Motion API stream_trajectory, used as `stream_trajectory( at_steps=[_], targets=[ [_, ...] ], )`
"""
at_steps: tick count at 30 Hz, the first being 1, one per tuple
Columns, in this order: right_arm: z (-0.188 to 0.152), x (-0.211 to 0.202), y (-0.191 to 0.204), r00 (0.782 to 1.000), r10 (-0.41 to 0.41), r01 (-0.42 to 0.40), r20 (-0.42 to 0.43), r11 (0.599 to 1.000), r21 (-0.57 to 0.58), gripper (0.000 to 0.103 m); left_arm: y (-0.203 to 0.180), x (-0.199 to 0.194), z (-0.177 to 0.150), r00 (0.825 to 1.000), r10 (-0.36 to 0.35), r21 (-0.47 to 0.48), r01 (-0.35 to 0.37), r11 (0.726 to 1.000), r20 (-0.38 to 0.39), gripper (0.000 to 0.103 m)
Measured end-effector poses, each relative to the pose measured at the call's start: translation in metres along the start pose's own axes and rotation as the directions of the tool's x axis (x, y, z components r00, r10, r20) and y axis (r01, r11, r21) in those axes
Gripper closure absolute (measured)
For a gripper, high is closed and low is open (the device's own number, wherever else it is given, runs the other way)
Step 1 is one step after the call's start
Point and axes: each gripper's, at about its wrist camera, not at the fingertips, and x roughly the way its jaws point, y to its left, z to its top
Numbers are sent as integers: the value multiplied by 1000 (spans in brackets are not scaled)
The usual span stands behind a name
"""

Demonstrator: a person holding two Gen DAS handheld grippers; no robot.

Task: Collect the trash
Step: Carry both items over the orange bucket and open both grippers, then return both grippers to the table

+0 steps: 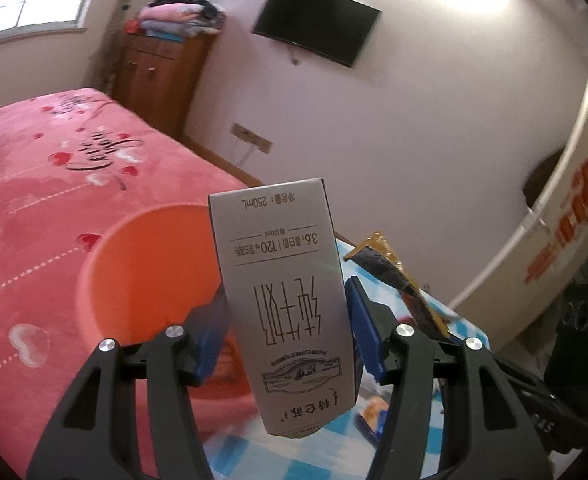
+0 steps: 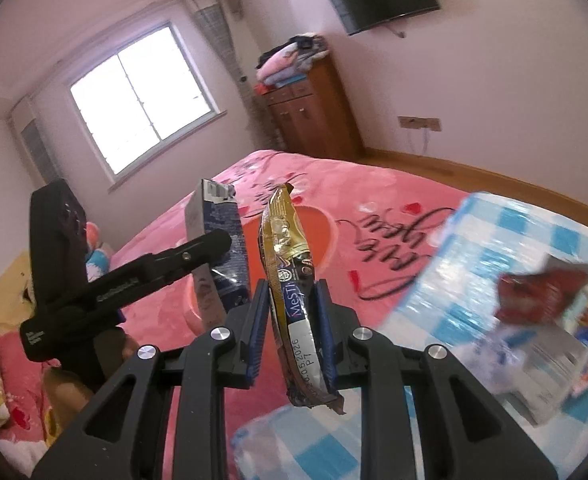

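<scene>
My left gripper [image 1: 288, 320] is shut on a grey milk carton [image 1: 290, 292], held upside down above the bed. Just beyond it, to the left, stands an orange bin [image 1: 146, 276] with its mouth towards me. My right gripper [image 2: 292, 320] is shut on a gold and black snack wrapper [image 2: 290, 272], held upright between the blue pads [image 2: 258, 320]. In the right wrist view the left gripper [image 2: 210, 256] and its milk carton [image 2: 222, 240] hang to the left, over the orange bin [image 2: 329, 240]. The gold wrapper [image 1: 393, 268] shows to the right in the left wrist view.
A pink blanket with hearts [image 1: 54, 184] covers the bed. A blue checked cloth [image 2: 513, 248] at the right bears more wrappers, among them a red one [image 2: 533, 292]. A wooden cabinet [image 1: 158, 80], a wall television [image 1: 317, 24] and a white cardboard box [image 1: 565, 232] stand farther off.
</scene>
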Motion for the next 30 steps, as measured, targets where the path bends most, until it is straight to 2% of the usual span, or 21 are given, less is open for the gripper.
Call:
stream_trajectory(
  at_steps=[5,14,15,16,18,20,25,28,30],
  targets=[
    [11,32,16,999,23,-24,-34,1000,-17,78,33,13,5,999,50,-65,-51,997,-6,45],
    [23,77,22,997,21,-21,-78,1000,4,75,49,30,7,997,66,-96,-70,993,-44,45],
    [23,79,18,997,27,-25,-77,999,30,68,49,31,5,997,66,-96,-71,993,-45,45],
    [23,78,15,997,37,-34,-70,998,48,55,49,31,3,997,70,-93,-74,993,-44,45],
    [23,69,9,999,38,-35,-38,997,70,42,48,31,0,996,75,-89,-79,993,-46,41],
    [22,59,6,1000,22,-21,-12,998,64,39,47,33,-1,996,78,-87,-82,993,-46,35],
    [16,29,-1,997,-50,46,60,997,59,20,41,30,-7,996,86,-68,-87,994,-27,24],
    [7,12,-7,992,-89,83,85,994,70,14,34,27,-11,997,75,-51,-75,996,-18,21],
    [-1,0,-12,987,-123,115,100,990,77,14,25,25,-15,997,72,-23,-72,997,-12,20]
  ],
)
